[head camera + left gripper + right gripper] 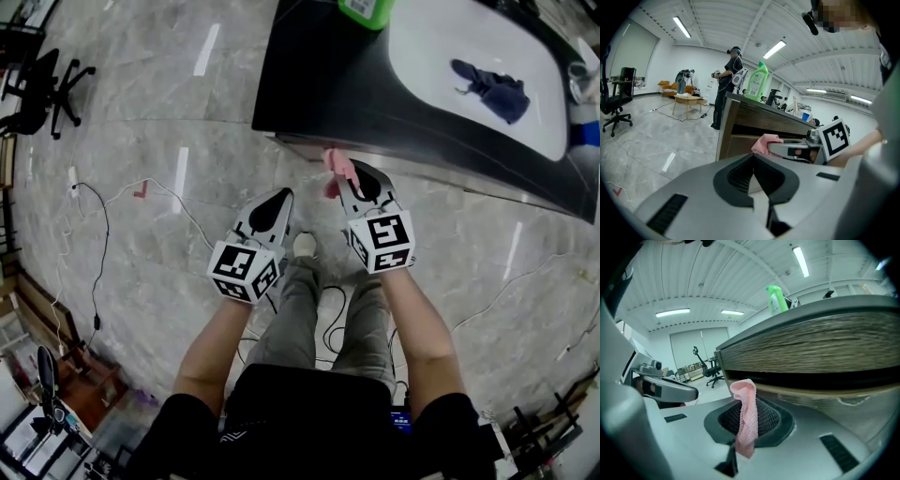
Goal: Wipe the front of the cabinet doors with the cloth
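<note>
The wood-fronted cabinet under its dark tabletop stands just ahead of the left gripper, jaws together on nothing, and the right gripper, clamped on the pink cloth, which sticks up close to the cabinet's upper front edge.

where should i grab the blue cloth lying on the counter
Probably the bunched middle of the blue cloth, coming straight down from above: it lies crumpled and low on the counter, so a pinch on the raised folds looks surer than any side approach.
</note>
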Demonstrator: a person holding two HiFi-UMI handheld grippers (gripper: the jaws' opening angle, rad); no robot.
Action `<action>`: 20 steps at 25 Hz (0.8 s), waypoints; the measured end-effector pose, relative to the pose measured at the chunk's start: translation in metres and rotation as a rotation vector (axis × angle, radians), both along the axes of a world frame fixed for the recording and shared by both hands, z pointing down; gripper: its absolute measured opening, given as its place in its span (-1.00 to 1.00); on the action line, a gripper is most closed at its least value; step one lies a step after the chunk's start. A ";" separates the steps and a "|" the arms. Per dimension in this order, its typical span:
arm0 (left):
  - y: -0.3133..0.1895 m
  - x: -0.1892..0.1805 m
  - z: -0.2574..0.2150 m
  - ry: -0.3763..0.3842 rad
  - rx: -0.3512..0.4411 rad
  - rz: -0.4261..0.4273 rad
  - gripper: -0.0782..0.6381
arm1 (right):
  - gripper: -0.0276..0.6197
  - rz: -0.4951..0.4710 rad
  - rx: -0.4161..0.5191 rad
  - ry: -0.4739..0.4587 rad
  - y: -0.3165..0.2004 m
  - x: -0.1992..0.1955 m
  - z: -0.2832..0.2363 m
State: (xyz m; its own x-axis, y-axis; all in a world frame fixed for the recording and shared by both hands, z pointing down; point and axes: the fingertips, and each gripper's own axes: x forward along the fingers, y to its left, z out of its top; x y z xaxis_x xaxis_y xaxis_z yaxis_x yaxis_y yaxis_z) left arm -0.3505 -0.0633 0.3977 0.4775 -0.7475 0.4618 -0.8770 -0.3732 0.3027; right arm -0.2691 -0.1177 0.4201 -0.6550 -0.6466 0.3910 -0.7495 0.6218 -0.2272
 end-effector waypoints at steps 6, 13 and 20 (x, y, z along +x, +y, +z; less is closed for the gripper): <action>-0.001 0.063 0.004 0.020 -0.001 0.059 -0.76 | -0.77 0.060 -0.001 0.020 0.001 0.069 0.001; -0.006 0.145 0.006 0.064 0.001 0.116 -0.77 | -0.77 0.161 -0.014 0.041 0.005 0.162 0.008; 0.003 0.215 0.008 0.081 -0.001 0.184 -0.77 | -0.77 0.267 -0.030 0.054 0.009 0.247 0.014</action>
